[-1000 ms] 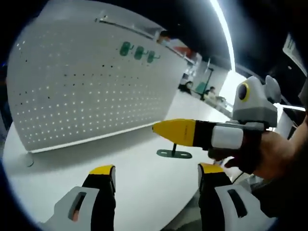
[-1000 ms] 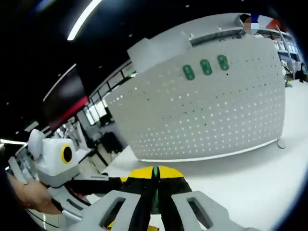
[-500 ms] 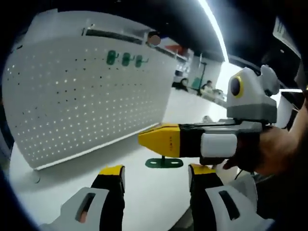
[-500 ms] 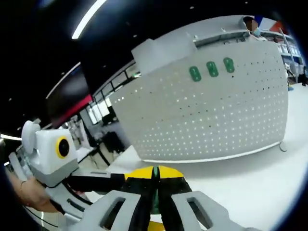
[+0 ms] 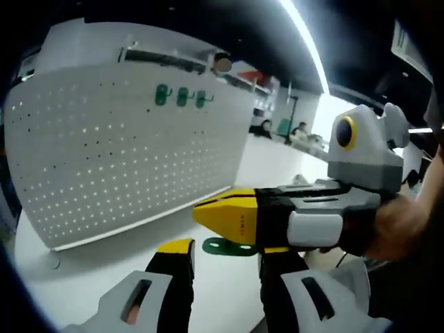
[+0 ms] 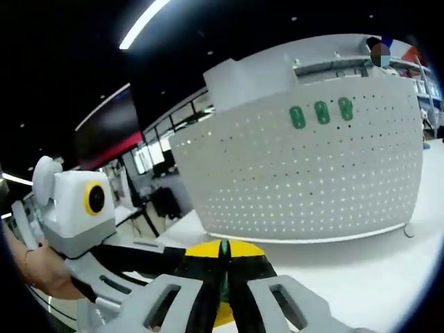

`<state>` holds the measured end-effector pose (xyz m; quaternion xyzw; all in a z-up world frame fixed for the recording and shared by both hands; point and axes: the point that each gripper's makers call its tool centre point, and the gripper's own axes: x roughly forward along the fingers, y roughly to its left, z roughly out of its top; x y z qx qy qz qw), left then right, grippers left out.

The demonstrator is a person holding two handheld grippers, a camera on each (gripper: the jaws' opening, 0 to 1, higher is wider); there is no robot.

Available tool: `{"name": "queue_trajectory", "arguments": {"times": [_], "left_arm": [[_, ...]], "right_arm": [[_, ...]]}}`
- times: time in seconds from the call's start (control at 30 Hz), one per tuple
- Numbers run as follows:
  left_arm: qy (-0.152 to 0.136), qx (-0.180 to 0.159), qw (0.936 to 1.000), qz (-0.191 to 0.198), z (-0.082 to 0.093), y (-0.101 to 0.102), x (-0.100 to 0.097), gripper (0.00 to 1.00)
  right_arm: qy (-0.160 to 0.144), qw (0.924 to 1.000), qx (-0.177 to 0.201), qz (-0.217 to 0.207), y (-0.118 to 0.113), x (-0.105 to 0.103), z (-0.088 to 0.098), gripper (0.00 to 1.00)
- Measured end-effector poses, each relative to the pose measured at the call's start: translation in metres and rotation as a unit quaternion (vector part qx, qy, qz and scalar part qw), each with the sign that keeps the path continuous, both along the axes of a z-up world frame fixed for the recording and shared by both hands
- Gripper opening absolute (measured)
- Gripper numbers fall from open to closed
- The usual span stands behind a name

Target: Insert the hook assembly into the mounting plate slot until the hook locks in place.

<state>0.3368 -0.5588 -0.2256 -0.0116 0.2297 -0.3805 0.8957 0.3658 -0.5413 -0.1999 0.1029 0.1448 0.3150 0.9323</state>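
In the left gripper view, the white pegboard (image 5: 132, 139) is standing upright along the far left part of the white tabletop (image 5: 90, 277), its lower edge resting on the surface. Three green hooks (image 5: 182, 96) are hanging in a short row near the board's upper edge, just below a dark slot in the top rail. Closer in, the left gripper (image 5: 225, 260) is rising from the bottom with its two yellow-tipped jaws apart and nothing between them. Just past those tips, the green hook (image 5: 223, 245) is hanging over the tabletop, its flat oval base level, well apart from the pegboard. The right gripper (image 5: 220, 214) is reaching in from the right with its yellow jaws clenched together above that base, grasping the hook's stem, though the stem itself is mostly hidden behind the jaws. A hand (image 5: 406, 225) is wrapping the gripper's handle at the right edge. People are sitting at desks far off, beyond the pegboard's right end.

In the right gripper view, the left gripper (image 6: 139, 257) is coming in from the left, a hand (image 6: 41, 270) on its handle; its tips are hidden. In the middle, the right gripper (image 6: 223, 258) is pressing its jaws closed on a thin green strip (image 6: 224, 277), probably the hook's stem. Beyond, the pegboard (image 6: 312, 180) is standing across the tabletop (image 6: 361, 270), the three hooks (image 6: 320, 113) high on its right part.
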Motion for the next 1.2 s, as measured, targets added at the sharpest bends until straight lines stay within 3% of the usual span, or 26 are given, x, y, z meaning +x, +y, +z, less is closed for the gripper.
{"name": "queue_trajectory", "arguments": {"times": [0.37, 0.6, 0.8, 1.1, 1.2], "left_arm": [[-0.004, 0.011, 0.9999, -0.009, -0.003, 0.002, 0.0, 0.31], [0.004, 0.023, 0.9996, -0.014, -0.013, 0.003, -0.002, 0.3], [0.015, 0.037, 0.999, -0.02, -0.023, 0.004, -0.006, 0.3], [0.027, 0.059, 0.9978, -0.015, -0.04, 0.018, -0.004, 0.3], [0.034, 0.074, 0.9965, -0.018, -0.052, 0.025, -0.005, 0.3]], "right_arm": [[0.003, 0.9999, -0.009, 0.014, 0.005, -0.002, -0.004, 0.0], [0.031, 0.9992, -0.008, 0.024, 0.004, -0.004, -0.015, 0.0], [0.042, 0.9979, -0.037, 0.034, 0.005, -0.008, -0.025, 0.02], [0.05, 0.9979, -0.025, 0.032, -0.003, -0.002, -0.018, 0.08], [0.065, 0.9941, -0.052, 0.069, -0.006, -0.003, -0.02, 0.07]]}}
